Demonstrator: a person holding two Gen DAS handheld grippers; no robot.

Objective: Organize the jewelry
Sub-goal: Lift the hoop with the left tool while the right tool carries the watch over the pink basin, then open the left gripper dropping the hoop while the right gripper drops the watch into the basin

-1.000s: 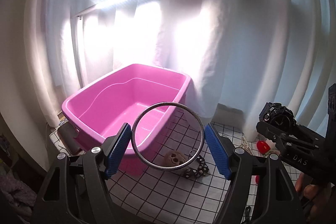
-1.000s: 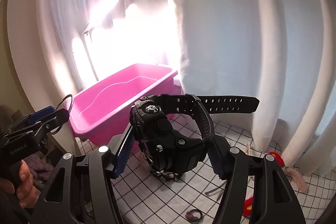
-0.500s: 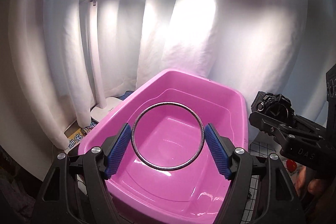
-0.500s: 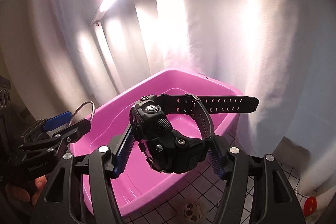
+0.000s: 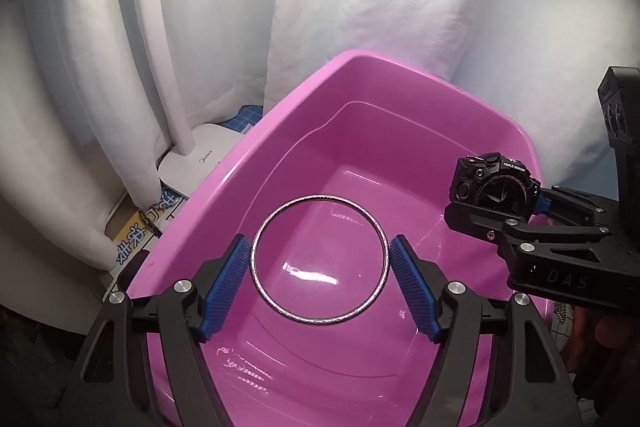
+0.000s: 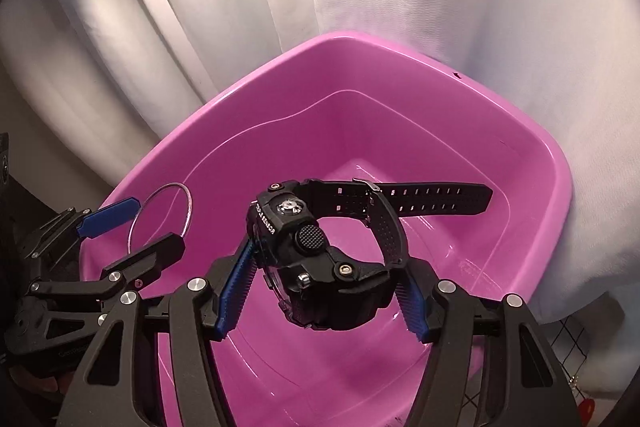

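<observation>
A thin silver bangle (image 5: 256, 259) sits upright between the blue pads of my left gripper (image 5: 319, 245), which is shut on it above the inside of a pink plastic tub (image 5: 360, 58). A chunky black wristwatch (image 6: 320, 259) with its strap sticking out to the right is clamped in my right gripper (image 6: 324, 267), also over the pink tub (image 6: 360, 39). In the left wrist view the right gripper (image 5: 500, 211) and its watch (image 5: 492, 183) hang at the tub's right rim. The right wrist view shows the left gripper (image 6: 132, 223) with the bangle (image 6: 187, 205) at the left rim. Nothing lies in the tub.
White curtains (image 5: 400, 7) hang close behind the tub. A white desk lamp base (image 5: 200, 155) and its pole stand at the tub's back left, beside a box with blue print (image 5: 136, 239). A grid-patterned cloth (image 6: 572, 347) shows at the tub's right.
Both grippers have swung left from over the grid cloth to above the pink tub and tipped downward. The bangle and the watch stay gripped. The loose items on the cloth have left view.
</observation>
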